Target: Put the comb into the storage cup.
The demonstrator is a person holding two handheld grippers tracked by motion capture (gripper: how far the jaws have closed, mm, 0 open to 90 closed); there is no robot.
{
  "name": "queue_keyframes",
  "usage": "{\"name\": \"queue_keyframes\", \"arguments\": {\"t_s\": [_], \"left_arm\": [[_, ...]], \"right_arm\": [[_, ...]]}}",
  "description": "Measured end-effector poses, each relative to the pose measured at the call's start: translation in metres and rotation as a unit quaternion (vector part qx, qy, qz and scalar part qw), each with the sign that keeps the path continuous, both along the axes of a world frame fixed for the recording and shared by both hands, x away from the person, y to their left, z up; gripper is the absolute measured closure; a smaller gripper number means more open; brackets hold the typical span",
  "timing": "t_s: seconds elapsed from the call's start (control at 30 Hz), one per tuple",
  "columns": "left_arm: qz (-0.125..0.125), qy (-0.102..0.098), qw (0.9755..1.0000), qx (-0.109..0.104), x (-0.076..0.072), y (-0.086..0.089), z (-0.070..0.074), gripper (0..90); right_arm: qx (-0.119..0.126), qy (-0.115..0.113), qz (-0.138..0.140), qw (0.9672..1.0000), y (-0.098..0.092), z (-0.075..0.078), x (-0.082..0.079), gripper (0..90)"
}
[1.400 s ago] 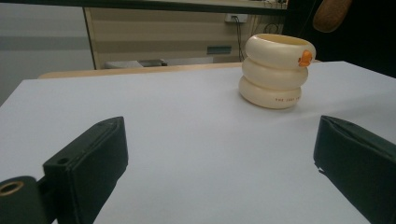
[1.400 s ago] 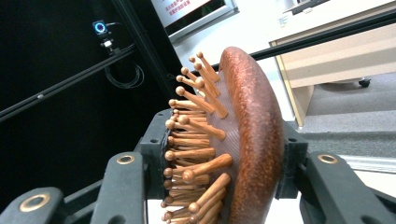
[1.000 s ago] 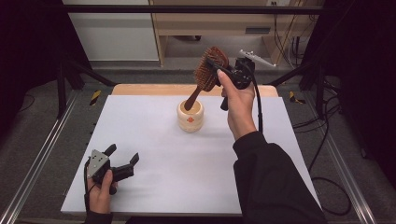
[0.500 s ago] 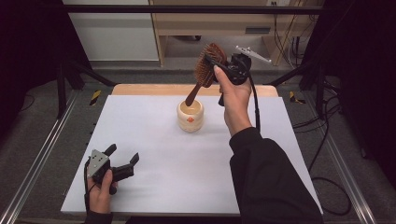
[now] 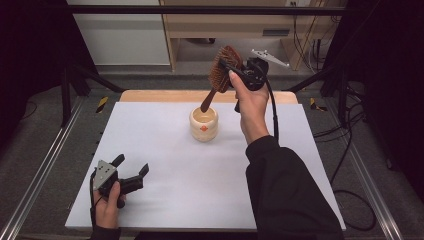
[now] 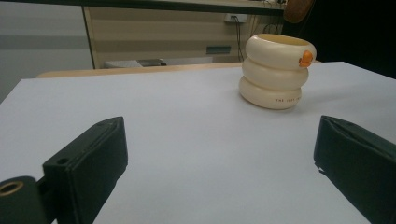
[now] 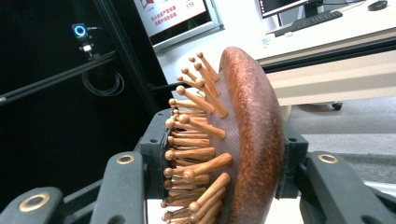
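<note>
- The place looked like a lab or a recording room set up in an office.
- A white desk point(image 5: 165, 150) stood inside a frame of dark metal bars point(image 5: 200, 9), with rails along its left and right edges.
- Cables point(image 5: 345, 150) trailed over the grey floor past the desk's right edge.
- Behind the far edge stood pale wooden furniture point(image 5: 225, 25) with wall sockets.
- A screen point(image 7: 173, 14) and a keyboard point(image 7: 308, 21) on another table showed in the right gripper view.

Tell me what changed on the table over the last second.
Almost nothing. The right tool still grips the wooden hairbrush by its head, handle angled down above the cream cup. The left tool stays open on the white table.
</note>
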State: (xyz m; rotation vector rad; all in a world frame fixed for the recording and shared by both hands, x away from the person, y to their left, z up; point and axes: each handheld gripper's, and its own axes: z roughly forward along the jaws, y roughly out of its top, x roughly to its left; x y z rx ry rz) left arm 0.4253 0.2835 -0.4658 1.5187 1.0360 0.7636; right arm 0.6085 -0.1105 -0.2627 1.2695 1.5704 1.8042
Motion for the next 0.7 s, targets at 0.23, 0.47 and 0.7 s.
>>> {"name": "queue_keyframes", "arguments": {"t_s": [0.23,0.47,0.7], "left_arm": [[0.0,0.0,1.0,0.0,0.0001,-0.0005,-0.0001,3.1],[0.002,-0.001,1.0,0.003,0.0003,-0.0008,-0.0001,3.0],[0.001,-0.003,0.9999,0.013,-0.0002,-0.0027,0.0002,2.3]], "right_arm": [[-0.007,-0.007,-0.008,0.9999,-0.0001,-0.0004,-0.0001,50.7],[-0.009,-0.008,-0.004,0.9999,0.0017,-0.0029,0.0017,50.7],[-0.016,0.001,-0.004,0.9999,0.0085,-0.0093,0.0064,50.7]]}}
